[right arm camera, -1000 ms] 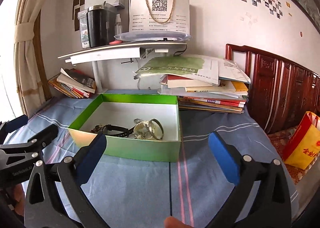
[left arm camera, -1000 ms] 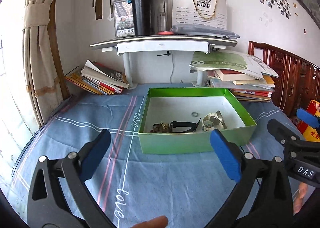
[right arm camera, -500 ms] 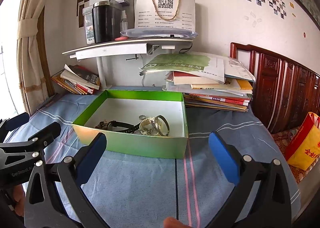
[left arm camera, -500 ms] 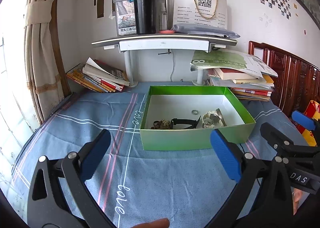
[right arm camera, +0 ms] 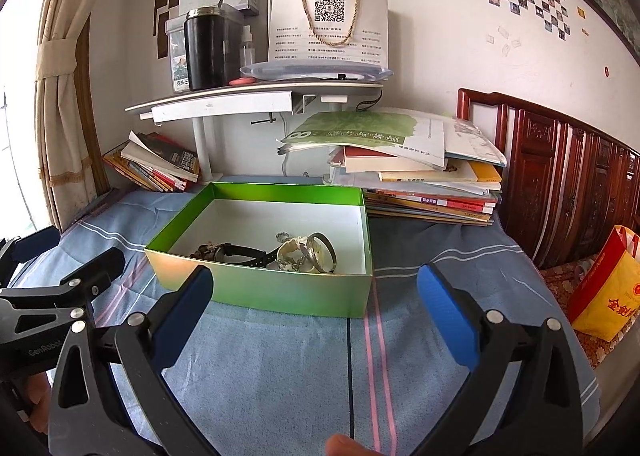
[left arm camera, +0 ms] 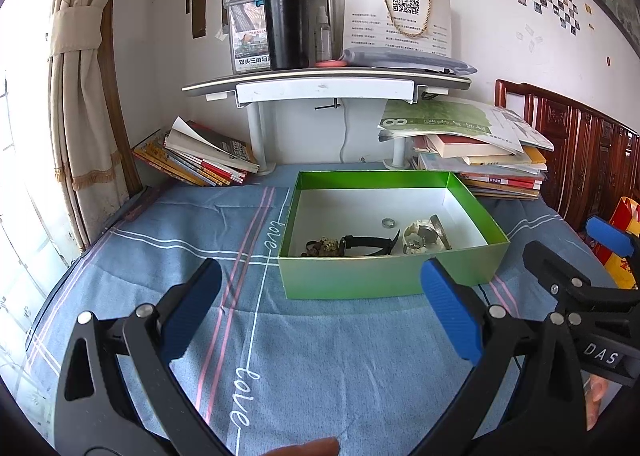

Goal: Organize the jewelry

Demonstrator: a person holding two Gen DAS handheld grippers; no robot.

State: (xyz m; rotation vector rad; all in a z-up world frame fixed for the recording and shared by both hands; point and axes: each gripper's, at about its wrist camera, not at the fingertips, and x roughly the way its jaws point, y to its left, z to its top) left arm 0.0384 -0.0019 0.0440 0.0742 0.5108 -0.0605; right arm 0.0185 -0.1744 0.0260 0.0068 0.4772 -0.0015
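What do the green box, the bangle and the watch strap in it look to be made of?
Box: likely thin card, with a glossy green outside that catches a sheen, a matt white inside and sharp folded edges. Bangle: seemingly metal, a silvery polished hoop with bright glints. Watch strap: black, matt and bending, so probably rubber or leather; the views cannot settle which.

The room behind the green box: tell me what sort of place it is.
Probably a bedroom or home study. A carved wooden headboard stands at the right, loose stacks of books lie by the wall, and a tied-back curtain hangs at a window. The green box sits on a blue cloth.
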